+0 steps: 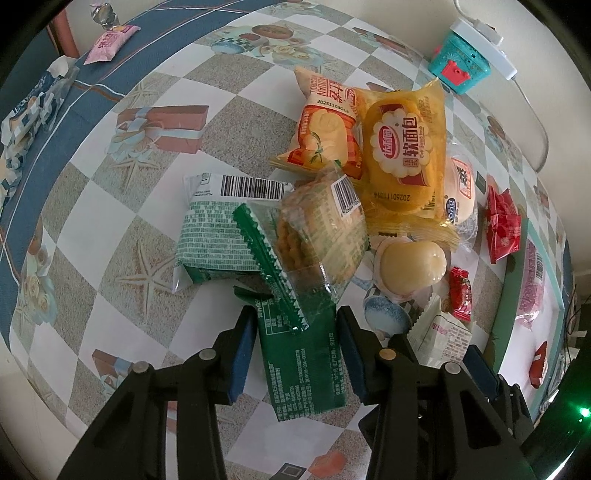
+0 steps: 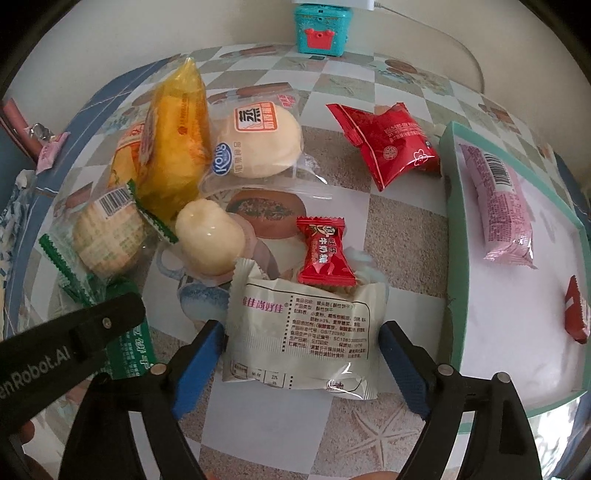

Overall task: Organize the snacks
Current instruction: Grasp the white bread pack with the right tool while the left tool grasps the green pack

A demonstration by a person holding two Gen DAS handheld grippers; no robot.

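The right gripper (image 2: 299,363) stands spread around a cream snack packet (image 2: 299,336) lying between its pads untouched, a red candy (image 2: 325,253) just beyond, while the left gripper (image 1: 297,354) clamps a dark green packet (image 1: 301,360).

Teal toy box (image 2: 320,27) against wall, white cable (image 2: 461,44) beside.

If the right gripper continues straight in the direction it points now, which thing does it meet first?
Most likely the cream biscuit packet, which lies between its open fingers; the small red candy comes after it.
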